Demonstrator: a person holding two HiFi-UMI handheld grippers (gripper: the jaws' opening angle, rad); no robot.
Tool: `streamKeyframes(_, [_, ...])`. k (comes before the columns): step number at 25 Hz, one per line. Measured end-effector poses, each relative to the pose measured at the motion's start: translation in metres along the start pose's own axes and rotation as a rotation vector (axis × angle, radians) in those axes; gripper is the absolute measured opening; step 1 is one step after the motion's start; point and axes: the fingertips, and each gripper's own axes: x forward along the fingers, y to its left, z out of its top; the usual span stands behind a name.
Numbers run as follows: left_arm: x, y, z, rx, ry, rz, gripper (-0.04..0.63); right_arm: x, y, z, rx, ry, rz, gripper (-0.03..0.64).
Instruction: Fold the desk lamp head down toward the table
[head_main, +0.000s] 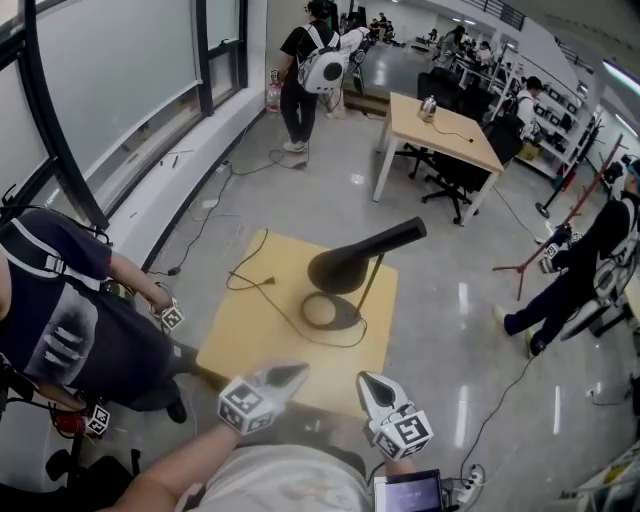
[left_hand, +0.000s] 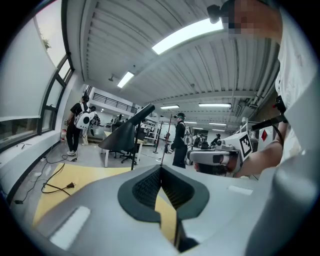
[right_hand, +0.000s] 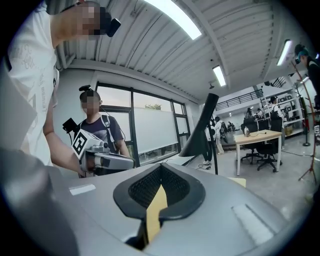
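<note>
A black desk lamp stands on a small yellow table (head_main: 240, 340), with its cone head (head_main: 345, 262) held up at a slant on a thin stem (head_main: 373, 280) over a ring base (head_main: 330, 312). Its cord and plug (head_main: 262, 283) trail across the tabletop. My left gripper (head_main: 298, 372) and right gripper (head_main: 366, 380) hover side by side at the table's near edge, short of the lamp, both shut and empty. The left gripper view has the lamp head (left_hand: 124, 134) far beyond my left gripper (left_hand: 161, 167). In the right gripper view, the lamp head (right_hand: 202, 127) sits beyond my right gripper (right_hand: 161, 166).
A person in a dark shirt (head_main: 60, 300) stands close at the table's left with marker-cube grippers. Another person with a white backpack (head_main: 310, 60) is at the back, near a wooden desk (head_main: 440, 125). A third person (head_main: 590, 260) is at right. Cables cross the floor.
</note>
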Motion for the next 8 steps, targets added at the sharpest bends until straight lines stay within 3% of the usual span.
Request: streamKeyframes(8, [-0.024,-0.01,0.006,0.008,-0.019,-0.049,0.002,-0.013,0.03,0.012,-0.033,-0.017,-0.046,0.012])
